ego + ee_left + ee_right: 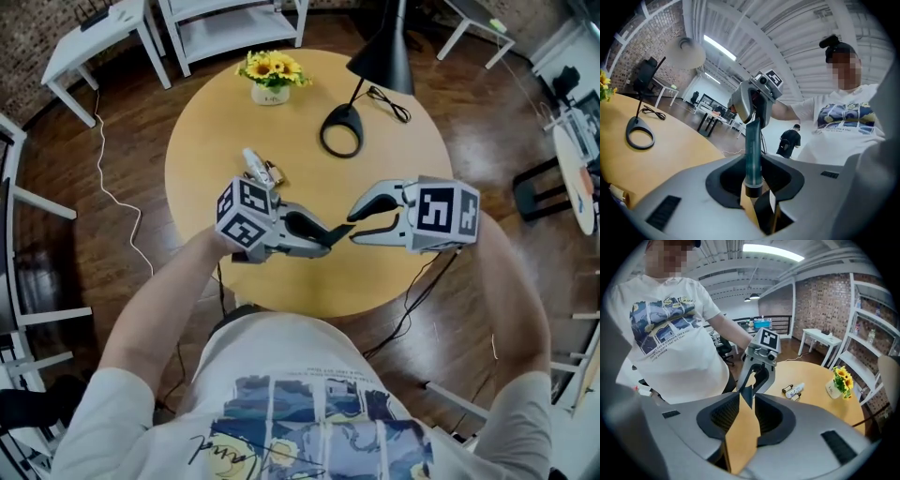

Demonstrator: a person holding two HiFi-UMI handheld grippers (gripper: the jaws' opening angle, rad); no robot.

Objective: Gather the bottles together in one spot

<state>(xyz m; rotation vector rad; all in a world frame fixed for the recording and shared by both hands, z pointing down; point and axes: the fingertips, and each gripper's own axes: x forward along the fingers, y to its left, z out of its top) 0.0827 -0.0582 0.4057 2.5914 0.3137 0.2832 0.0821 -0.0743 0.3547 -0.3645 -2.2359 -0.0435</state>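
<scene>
I am clenching the left gripper [323,234] on the teal tube's [753,150] capped end above the desk's [394,150] near edge, the right gripper [370,217] pinching its flat tip; advisable: release one side before carrying it to the bottles [258,169] nearer the left edge.

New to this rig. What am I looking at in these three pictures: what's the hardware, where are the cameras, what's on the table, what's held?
No robot: a person holds a left gripper and a right gripper, each with a marker cube. The head view looks down from the person's head. The two gripper views ride on the grippers, looking along their fingers. On the round table: small bottles, a sunflower vase, a black lamp. The left fingers grip a teal tube near its cap. Its flat end sits between the right fingers; pinched or not, I can't tell.
</scene>
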